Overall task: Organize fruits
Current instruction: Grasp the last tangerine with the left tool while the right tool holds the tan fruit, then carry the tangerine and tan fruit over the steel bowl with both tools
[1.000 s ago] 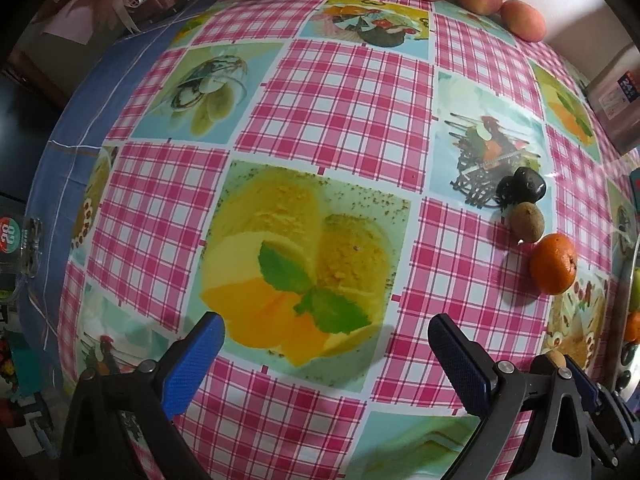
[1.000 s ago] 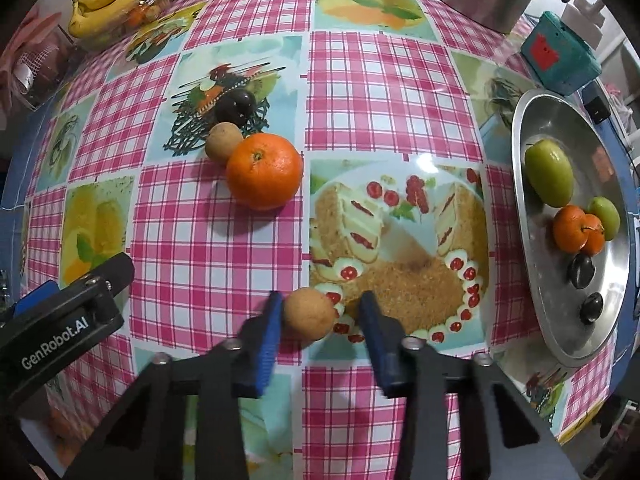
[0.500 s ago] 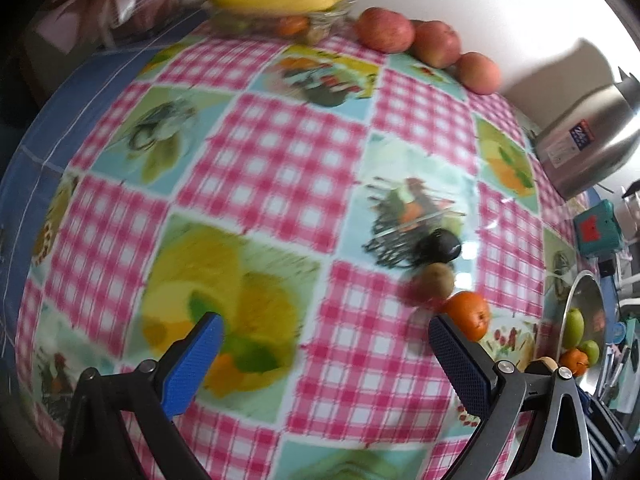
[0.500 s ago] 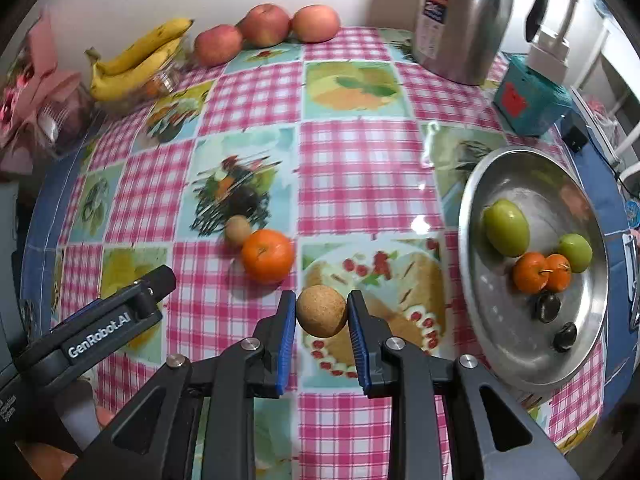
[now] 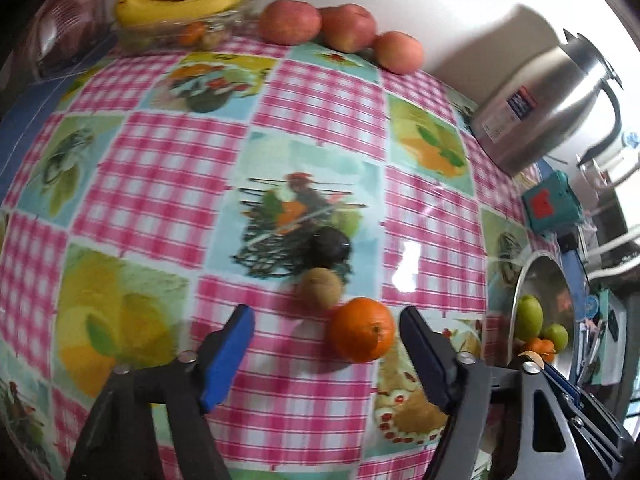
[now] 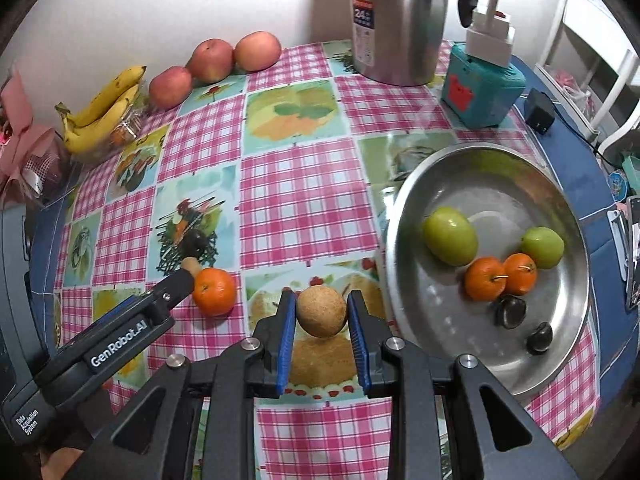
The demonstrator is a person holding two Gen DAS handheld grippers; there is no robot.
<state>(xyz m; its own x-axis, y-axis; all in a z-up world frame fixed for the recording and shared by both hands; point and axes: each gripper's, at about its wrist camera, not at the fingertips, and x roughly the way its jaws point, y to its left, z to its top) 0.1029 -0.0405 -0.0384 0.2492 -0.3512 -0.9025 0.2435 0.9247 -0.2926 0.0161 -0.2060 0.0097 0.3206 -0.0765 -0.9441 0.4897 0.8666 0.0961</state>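
Bare checked table (image 6: 304,200) lies between the loose orange mandarin (image 6: 214,291) and the round steel tray (image 6: 404,208); tray's near rim stands unobstructed.

A round tan rough-skinned fruit (image 6: 321,311) is sitting pinched between blue pads, raised over the cloth. At its 9 o'clock, a glossy orange mandarin (image 6: 214,291) is resting on the pink checked cloth, a small brown kiwi (image 5: 319,289) touching it at 10 o'clock and a dark plum (image 5: 330,244) just beyond. At 3 o'clock, a round steel tray (image 6: 460,168) is holding two green fruits, two small mandarins and two dark plums.
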